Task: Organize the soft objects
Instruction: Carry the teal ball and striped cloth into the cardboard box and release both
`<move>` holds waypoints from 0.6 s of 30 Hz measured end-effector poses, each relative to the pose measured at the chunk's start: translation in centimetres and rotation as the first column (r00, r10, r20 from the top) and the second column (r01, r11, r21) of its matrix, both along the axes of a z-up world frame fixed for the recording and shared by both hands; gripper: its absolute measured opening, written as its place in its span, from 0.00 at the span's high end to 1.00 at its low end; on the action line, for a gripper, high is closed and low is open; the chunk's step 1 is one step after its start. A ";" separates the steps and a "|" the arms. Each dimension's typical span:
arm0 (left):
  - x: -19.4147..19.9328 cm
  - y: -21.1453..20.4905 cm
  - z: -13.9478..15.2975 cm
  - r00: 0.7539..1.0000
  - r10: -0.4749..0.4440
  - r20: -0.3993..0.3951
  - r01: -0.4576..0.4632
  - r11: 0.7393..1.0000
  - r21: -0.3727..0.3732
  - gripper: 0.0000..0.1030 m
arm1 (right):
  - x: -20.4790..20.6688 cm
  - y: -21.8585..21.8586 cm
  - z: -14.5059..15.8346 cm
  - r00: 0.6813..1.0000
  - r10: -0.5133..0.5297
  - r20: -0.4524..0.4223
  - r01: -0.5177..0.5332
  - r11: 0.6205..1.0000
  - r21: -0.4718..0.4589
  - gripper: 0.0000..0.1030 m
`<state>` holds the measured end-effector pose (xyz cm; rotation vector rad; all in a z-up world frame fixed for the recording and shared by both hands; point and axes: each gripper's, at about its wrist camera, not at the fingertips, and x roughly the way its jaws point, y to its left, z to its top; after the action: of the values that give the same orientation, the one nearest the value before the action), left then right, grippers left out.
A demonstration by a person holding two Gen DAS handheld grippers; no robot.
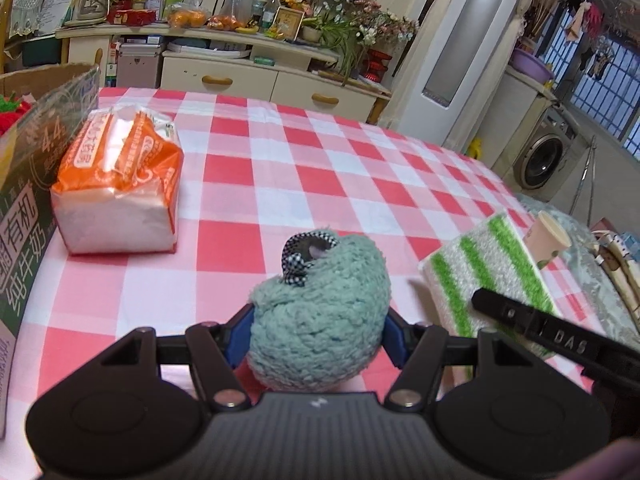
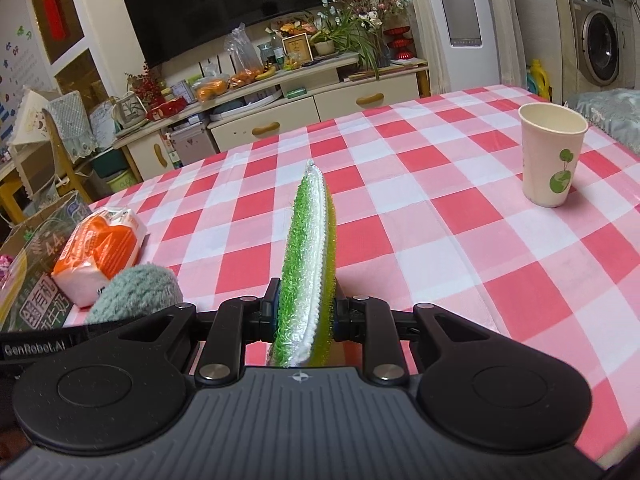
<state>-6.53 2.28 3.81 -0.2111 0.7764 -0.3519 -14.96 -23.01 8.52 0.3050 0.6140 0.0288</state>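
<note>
My left gripper (image 1: 318, 334) is shut on a fluffy teal plush slipper (image 1: 324, 312) with a checkered trim, held above the red-and-white checked tablecloth (image 1: 304, 168). My right gripper (image 2: 306, 314) is shut on a green-and-white striped scrubbing pad (image 2: 306, 260), held on edge above the cloth. The same pad (image 1: 484, 276) shows at the right of the left wrist view with the right gripper's finger lying over it. The slipper (image 2: 136, 292) appears low at the left of the right wrist view. An orange-and-white tissue pack (image 1: 120, 184) lies on the table beside a cardboard box (image 1: 36, 184) at the left.
A paper cup (image 2: 552, 152) with a green print stands at the table's right side. Red yarn (image 1: 12, 108) shows inside the box. Beyond the table are a cream cabinet (image 1: 256, 76) with fruit and flowers, a television (image 2: 228, 4) and a washing machine (image 1: 544, 156).
</note>
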 end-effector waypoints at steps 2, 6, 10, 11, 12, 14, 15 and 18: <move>-0.4 0.3 0.6 1.000 -0.008 0.017 0.008 1.000 -0.008 0.38 | -0.3 0.1 0.3 1.000 -0.001 0.001 0.001 1.000 -0.002 0.74; -0.8 1.2 1.8 0.999 -0.020 0.042 0.021 0.999 -0.037 0.38 | -0.6 0.6 0.9 1.000 -0.005 0.003 0.005 1.000 -0.011 0.74; -1.3 1.8 2.9 0.997 -0.029 0.076 0.033 0.998 -0.046 0.38 | -0.7 0.8 1.5 1.000 -0.008 0.009 0.008 1.000 0.011 0.75; -1.4 2.0 3.1 0.996 -0.031 0.085 0.035 0.998 -0.046 0.38 | -0.7 0.9 1.7 1.000 -0.010 0.014 0.010 1.000 0.015 0.74; -1.5 2.1 3.4 0.995 -0.032 0.095 0.036 0.998 -0.047 0.38 | -0.7 0.9 1.9 1.000 -0.012 0.018 0.011 1.000 0.022 0.74; -1.6 2.4 4.0 0.993 -0.031 0.113 0.037 0.998 -0.050 0.38 | -0.8 0.9 2.4 1.000 -0.015 0.026 0.014 0.999 0.039 0.75; -1.8 2.7 4.3 0.992 -0.030 0.122 0.036 0.998 -0.050 0.38 | -0.8 1.0 2.6 0.999 -0.015 0.030 0.014 0.999 0.043 0.75; -2.1 3.5 5.1 0.988 -0.021 0.154 0.029 0.998 -0.048 0.38 | -0.9 1.1 3.3 0.999 -0.014 0.043 0.011 0.999 0.052 0.74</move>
<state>-8.62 5.73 8.96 -0.2187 0.6189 -0.4067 -15.83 -21.88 11.82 0.3576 0.5686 0.0394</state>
